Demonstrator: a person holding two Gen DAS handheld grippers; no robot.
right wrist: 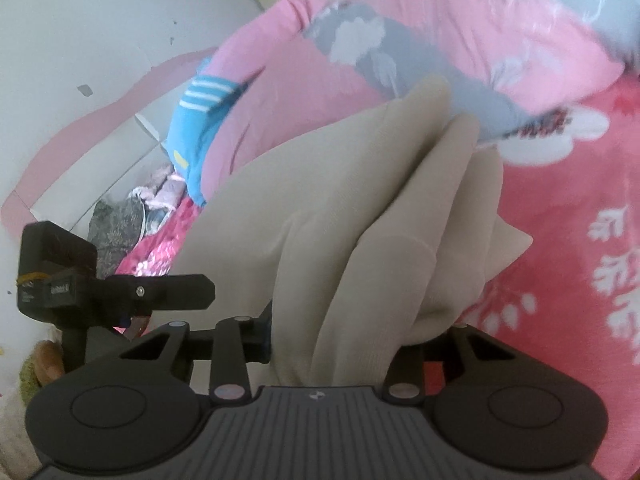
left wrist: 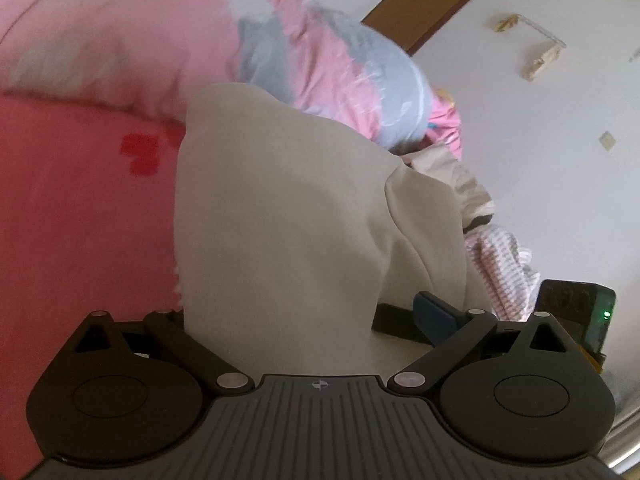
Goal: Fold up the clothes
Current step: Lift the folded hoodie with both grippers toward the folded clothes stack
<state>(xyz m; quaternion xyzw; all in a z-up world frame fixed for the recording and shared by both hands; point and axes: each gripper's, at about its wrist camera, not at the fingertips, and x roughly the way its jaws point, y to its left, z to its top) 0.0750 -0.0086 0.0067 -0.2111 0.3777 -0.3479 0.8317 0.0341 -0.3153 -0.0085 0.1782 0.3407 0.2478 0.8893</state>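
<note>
A cream knit garment [left wrist: 280, 200] fills the middle of the left wrist view and drapes over my left gripper [left wrist: 304, 312]. Its linkage arms are splayed wide and the jaws stand far apart. Only the blue right pad [left wrist: 436, 316] shows, and the left fingertip is hidden under the cloth. In the right wrist view the same garment [right wrist: 320, 208] is bunched in thick folds. My right gripper [right wrist: 336, 340] is shut on that bunch, near a ribbed edge. The left gripper's black body [right wrist: 52, 264] sits at the left, and the right gripper's body [left wrist: 572, 312] shows a green light.
A pink-red flowered bed sheet [right wrist: 560, 220] lies under the garment. A pink and grey quilt [left wrist: 320, 60] is heaped behind it. A blue striped garment [right wrist: 196, 120] and a dark pile of clothes [right wrist: 120, 220] lie to the left. A pink-and-white striped cloth [left wrist: 504, 264] lies beside a white wall [left wrist: 520, 140].
</note>
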